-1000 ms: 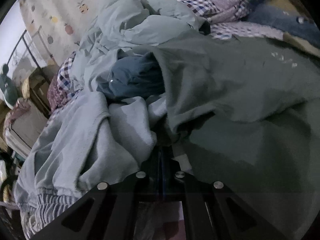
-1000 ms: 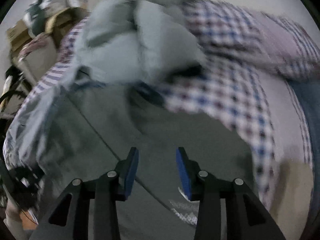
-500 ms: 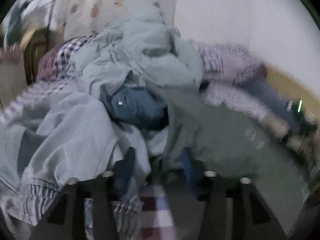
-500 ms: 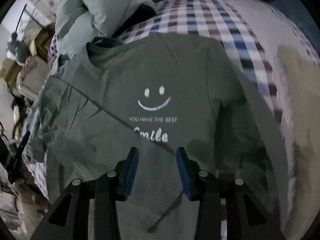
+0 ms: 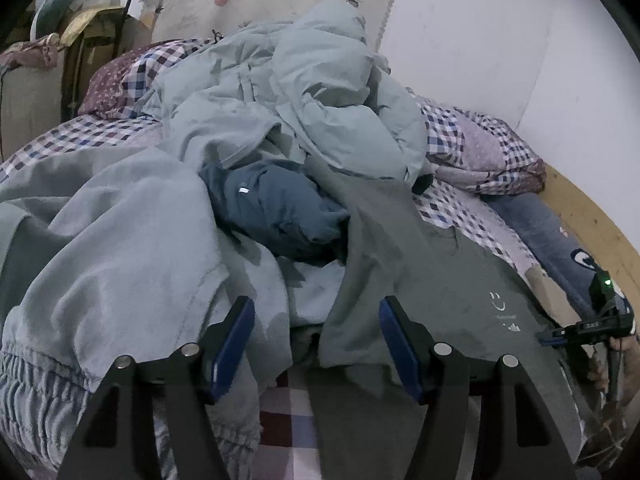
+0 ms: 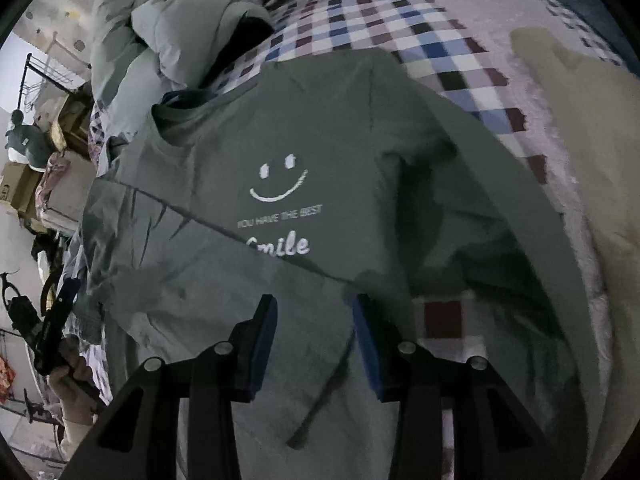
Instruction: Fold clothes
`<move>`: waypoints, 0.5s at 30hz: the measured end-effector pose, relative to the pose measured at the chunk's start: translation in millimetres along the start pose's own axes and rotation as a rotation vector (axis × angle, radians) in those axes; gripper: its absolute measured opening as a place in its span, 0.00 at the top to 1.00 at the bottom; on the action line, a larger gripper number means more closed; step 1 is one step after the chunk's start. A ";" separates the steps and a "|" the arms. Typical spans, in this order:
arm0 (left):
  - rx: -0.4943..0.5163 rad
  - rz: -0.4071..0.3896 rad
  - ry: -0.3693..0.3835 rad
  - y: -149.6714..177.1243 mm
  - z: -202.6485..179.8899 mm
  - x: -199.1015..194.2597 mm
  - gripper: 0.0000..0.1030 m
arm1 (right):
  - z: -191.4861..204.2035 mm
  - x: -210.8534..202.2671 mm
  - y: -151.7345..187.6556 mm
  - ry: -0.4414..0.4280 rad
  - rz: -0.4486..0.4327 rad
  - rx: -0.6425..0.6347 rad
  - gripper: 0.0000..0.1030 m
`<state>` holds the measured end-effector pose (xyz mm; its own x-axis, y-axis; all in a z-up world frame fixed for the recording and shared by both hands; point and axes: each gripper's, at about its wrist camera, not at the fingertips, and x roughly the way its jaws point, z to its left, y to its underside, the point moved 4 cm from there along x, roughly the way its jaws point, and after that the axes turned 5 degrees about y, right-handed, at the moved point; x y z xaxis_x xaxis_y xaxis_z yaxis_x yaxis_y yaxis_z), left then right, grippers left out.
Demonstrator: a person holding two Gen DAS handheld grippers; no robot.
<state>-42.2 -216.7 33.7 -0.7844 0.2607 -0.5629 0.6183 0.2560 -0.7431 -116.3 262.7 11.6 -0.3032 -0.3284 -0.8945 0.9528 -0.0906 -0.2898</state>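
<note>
The left gripper hovers low over the edge of a bed, its blue-padded fingers spread wide and holding nothing. The right gripper hangs above the lower part of a grey-green T-shirt, its fingers parted about half as wide, also empty; whether the pads brush the cloth is hard to tell from here.

The T-shirt lies face up and mostly flat on a checked bedsheet, soft cotton with a long diagonal crease from nine o'clock toward the centre. A white smiley face and the words "YOU HAVE THE BEST Smile" are printed on the chest. Its collar points to eleven o'clock; one sleeve spreads toward three o'clock, rumpled and shadowed.

From the left gripper's camera, the shirt's near edge sits at four o'clock. At twelve o'clock rises a puffy pale-blue quilted jacket. A crumpled dark-blue garment rests at the centre, and pale fleecy trousers with a gathered cuff fill nine o'clock. A person's hand grips the left gripper's handle at eight o'clock in the right camera.
</note>
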 end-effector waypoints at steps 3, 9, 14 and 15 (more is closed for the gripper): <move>0.025 0.013 0.017 1.7 -6.6 3.8 0.32 | -4.2 -2.5 2.9 0.002 -0.001 0.005 0.58; -0.013 0.023 0.064 1.5 -6.3 11.8 0.26 | -3.3 14.4 0.6 -0.003 0.020 0.006 0.57; -0.023 0.049 0.099 3.0 -10.5 21.6 0.25 | 7.2 24.7 -2.8 -0.008 0.021 -0.015 0.57; -0.021 0.059 0.104 4.0 -12.3 24.7 0.25 | 8.5 25.5 -3.5 -0.003 0.018 -0.021 0.57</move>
<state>-58.5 -197.7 21.2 -0.7380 0.3708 -0.5638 0.6649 0.2570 -0.7013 -127.2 246.7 -7.2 -0.2858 -0.3330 -0.8986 0.9576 -0.0644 -0.2807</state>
